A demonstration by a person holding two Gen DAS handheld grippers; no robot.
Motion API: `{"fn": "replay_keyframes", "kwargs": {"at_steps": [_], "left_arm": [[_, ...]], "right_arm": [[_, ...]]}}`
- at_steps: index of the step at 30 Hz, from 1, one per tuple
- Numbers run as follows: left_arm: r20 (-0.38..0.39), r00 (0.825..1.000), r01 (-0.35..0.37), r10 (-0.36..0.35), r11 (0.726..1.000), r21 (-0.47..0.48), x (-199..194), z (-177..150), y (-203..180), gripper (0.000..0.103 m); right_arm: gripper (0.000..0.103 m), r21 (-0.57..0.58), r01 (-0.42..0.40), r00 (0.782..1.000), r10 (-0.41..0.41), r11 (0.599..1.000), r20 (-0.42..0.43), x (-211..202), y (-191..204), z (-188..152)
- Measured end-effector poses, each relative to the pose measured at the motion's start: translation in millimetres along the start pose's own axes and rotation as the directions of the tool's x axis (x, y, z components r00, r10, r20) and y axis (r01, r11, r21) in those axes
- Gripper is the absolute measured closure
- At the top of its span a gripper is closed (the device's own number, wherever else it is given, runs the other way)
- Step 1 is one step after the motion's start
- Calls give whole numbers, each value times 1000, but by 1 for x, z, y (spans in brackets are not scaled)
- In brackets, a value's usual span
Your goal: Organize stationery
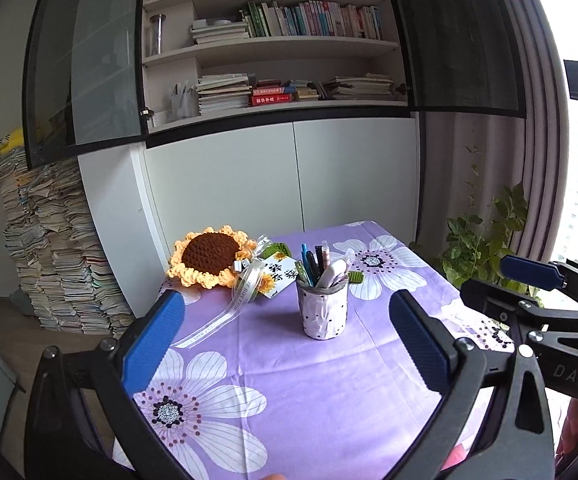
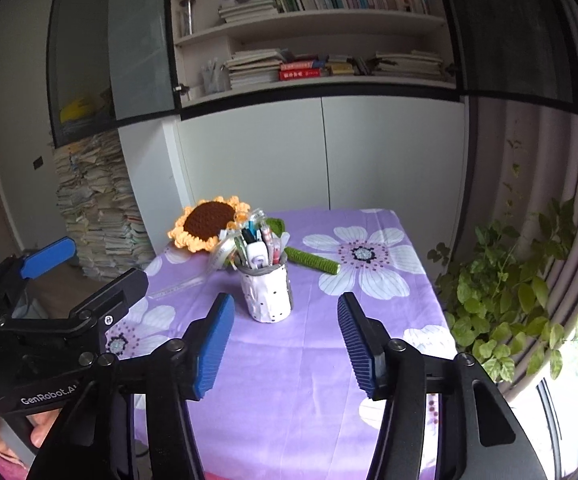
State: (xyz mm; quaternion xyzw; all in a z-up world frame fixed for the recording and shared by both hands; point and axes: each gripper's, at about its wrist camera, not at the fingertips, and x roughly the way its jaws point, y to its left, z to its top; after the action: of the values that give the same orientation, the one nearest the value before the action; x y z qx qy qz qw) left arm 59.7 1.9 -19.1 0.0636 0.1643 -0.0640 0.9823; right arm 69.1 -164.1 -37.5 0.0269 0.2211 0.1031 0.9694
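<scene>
A white dotted pen holder [image 1: 323, 310] stands upright on the purple flowered tablecloth [image 1: 289, 360], filled with several pens [image 1: 313, 262] and a white correction tape. It also shows in the right wrist view [image 2: 267, 294]. My left gripper [image 1: 285, 320] is open and empty, raised above the near table, with the holder in line between its fingers but farther away. My right gripper [image 2: 287, 320] is open and empty, also short of the holder. Each gripper shows at the edge of the other's view.
A crocheted sunflower [image 1: 209, 256] with ribbon and a tag lies behind the holder, its green stem [image 2: 313, 260] stretching right. A white cabinet with bookshelves [image 1: 281, 60] stands behind the table. Stacked papers [image 1: 49, 260] are at left, a potted plant [image 2: 509, 300] at right.
</scene>
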Motion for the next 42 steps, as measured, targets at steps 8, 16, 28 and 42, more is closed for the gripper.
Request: {"fn": "replay_keyframes", "kwargs": {"at_steps": [8, 16, 28, 42], "left_arm": [[69, 997, -20, 23, 999, -41, -58, -1, 13, 1], [144, 989, -37, 45, 998, -55, -97, 0, 19, 1], [190, 979, -62, 77, 995, -81, -109, -1, 29, 1], [204, 974, -83, 95, 994, -67, -113, -5, 28, 1]], "right_arm": [[44, -39, 11, 995, -7, 999, 97, -61, 25, 0], [44, -48, -16, 989, 23, 999, 146, -91, 45, -4], [44, -77, -10, 983, 24, 997, 185, -101, 61, -6], [43, -81, 40, 978, -22, 996, 208, -102, 63, -6]]}}
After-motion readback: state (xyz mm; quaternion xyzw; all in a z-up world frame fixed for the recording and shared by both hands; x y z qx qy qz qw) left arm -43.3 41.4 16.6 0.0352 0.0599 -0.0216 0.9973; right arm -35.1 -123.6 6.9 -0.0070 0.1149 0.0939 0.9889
